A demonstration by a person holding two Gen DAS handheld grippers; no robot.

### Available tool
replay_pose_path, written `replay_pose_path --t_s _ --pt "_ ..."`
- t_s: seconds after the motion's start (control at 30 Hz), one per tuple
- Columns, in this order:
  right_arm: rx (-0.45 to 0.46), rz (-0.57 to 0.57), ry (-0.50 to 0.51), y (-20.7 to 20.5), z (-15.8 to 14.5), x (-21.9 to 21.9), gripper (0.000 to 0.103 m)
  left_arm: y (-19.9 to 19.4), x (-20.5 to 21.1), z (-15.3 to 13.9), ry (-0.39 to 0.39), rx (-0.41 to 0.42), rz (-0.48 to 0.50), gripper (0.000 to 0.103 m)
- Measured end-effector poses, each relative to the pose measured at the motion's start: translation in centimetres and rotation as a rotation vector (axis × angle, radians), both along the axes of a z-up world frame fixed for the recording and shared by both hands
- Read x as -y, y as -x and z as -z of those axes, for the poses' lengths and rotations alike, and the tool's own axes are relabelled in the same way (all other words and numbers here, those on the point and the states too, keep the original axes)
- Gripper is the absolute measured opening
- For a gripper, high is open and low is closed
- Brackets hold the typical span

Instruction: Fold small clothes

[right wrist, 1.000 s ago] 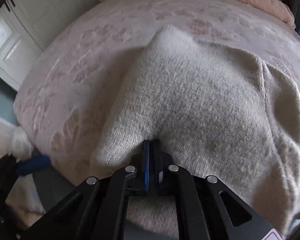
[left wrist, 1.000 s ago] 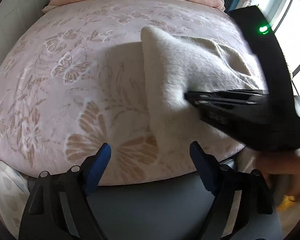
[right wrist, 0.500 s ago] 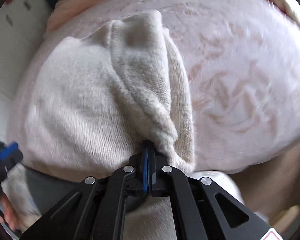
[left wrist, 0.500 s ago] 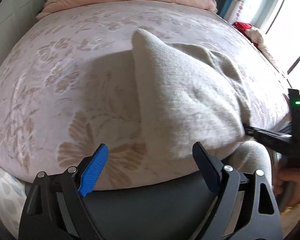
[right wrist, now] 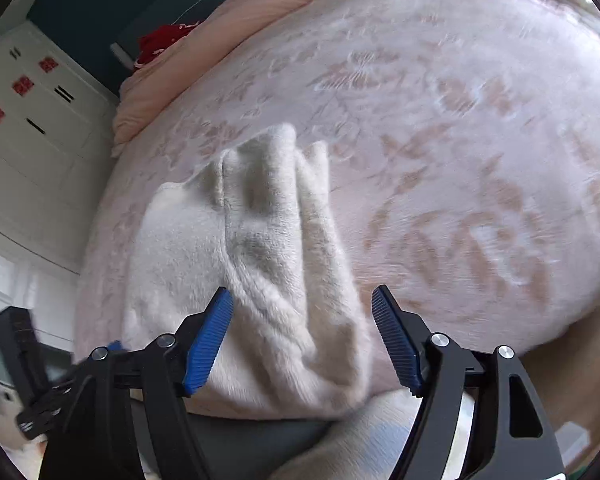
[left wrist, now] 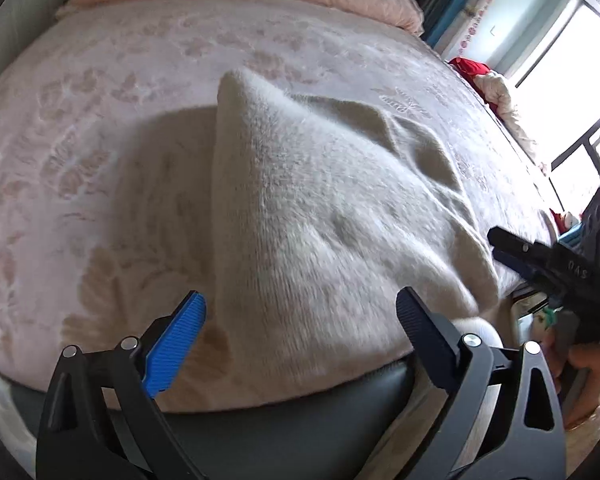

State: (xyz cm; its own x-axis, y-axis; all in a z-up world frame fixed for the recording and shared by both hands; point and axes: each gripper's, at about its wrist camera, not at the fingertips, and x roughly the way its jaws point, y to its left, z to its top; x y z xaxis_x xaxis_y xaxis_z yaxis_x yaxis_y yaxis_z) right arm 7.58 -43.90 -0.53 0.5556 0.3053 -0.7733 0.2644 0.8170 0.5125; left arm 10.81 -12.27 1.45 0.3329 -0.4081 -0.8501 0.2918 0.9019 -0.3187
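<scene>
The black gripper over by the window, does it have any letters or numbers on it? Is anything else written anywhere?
"DAS": pale letters on the right gripper body, faint, my best reading.
Red squares on the white cabinet doors: too blurred to read.
Nothing else is written.

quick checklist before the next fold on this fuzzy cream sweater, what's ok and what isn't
1. Right claw let go: ok. Its jaws have just been opening, and the cloth between them is not pinched.
2. Left claw free: ok. Jaws wide, holding nothing.
3. Fuzzy cream knit sweater fully on the pink flowered bedspread: not ok. Part of it hangs over the near edge.
4. Top layer flat: not ok. A ridge and wrinkles run along the folded part.
5. Fold edges lined up: cannot tell. The near edge is hidden behind the claws.
6. Space beside the sweater: ok. Bare bedspread lies on both sides.
</scene>
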Motion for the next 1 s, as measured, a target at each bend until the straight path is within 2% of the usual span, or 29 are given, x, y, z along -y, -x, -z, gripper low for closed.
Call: replay_pose_path --t_s 0.1,0.17,0.2,0.27,0.33,0.4,0.43,0.47,0.5,0.53,0.57,0.7,0.8,1.0 --pt "-0.050 -0.022 -0.072 -2.5 3.6 -0.6 0.073 -2.4 -0.5 2.3 0.079 -0.118 -0.055 0.095" --pt "-0.069 -0.015 -0.094 -3.3 5.6 -0.8 0.087 -3.6 -0.7 4.0 0.114 -0.194 -0.078 0.098" --pt "-0.054 -0.003 -0.131 -3.4 6.3 -0.6 0.089 -4.0 -0.7 4.7 0.128 -0.219 -0.081 0.098" --pt "-0.047 0.015 -0.170 -3.8 6.7 -0.3 0.094 -4.3 -0.6 5.5 0.150 -0.229 -0.084 0.098" --pt "-0.049 0.005 -0.166 -4.2 6.9 -0.4 0.094 -4.3 -0.3 5.6 0.162 -0.212 -0.084 0.098" --pt "-0.050 -0.017 -0.138 -4.6 6.8 -0.9 0.089 -4.5 0.2 5.6 0.159 -0.203 -0.069 0.098" --pt "-0.045 -0.027 -0.136 -4.8 6.6 -1.2 0.071 -4.5 0.4 5.5 0.160 -0.205 -0.061 0.097" --pt "-0.031 -0.041 -0.173 -4.8 6.4 -1.4 0.050 -4.6 0.6 5.3 0.172 -0.210 -0.052 0.084" --pt "-0.031 -0.022 -0.208 -4.6 6.3 -1.4 0.047 -4.7 0.7 5.0 0.185 -0.222 -0.045 0.077" --pt "-0.031 -0.008 -0.217 -4.6 6.2 -1.3 0.040 -4.8 0.8 4.5 0.186 -0.230 -0.046 0.072" --pt "-0.027 -0.002 -0.213 -4.6 5.9 -1.4 0.037 -4.8 1.0 3.9 0.188 -0.232 -0.040 0.063" --pt "0.037 0.019 -0.205 -3.8 1.9 -2.1 0.034 -4.8 1.1 0.3 0.183 -0.185 -0.014 0.052" --pt "0.118 0.008 -0.170 -2.7 -2.6 -2.8 0.034 -4.5 0.8 -3.6 0.207 -0.122 0.012 0.052" --pt "0.305 -0.020 -0.061 -0.8 -12.8 -4.8 0.034 -2.8 -1.5 -12.3 0.313 0.029 0.072 0.052"
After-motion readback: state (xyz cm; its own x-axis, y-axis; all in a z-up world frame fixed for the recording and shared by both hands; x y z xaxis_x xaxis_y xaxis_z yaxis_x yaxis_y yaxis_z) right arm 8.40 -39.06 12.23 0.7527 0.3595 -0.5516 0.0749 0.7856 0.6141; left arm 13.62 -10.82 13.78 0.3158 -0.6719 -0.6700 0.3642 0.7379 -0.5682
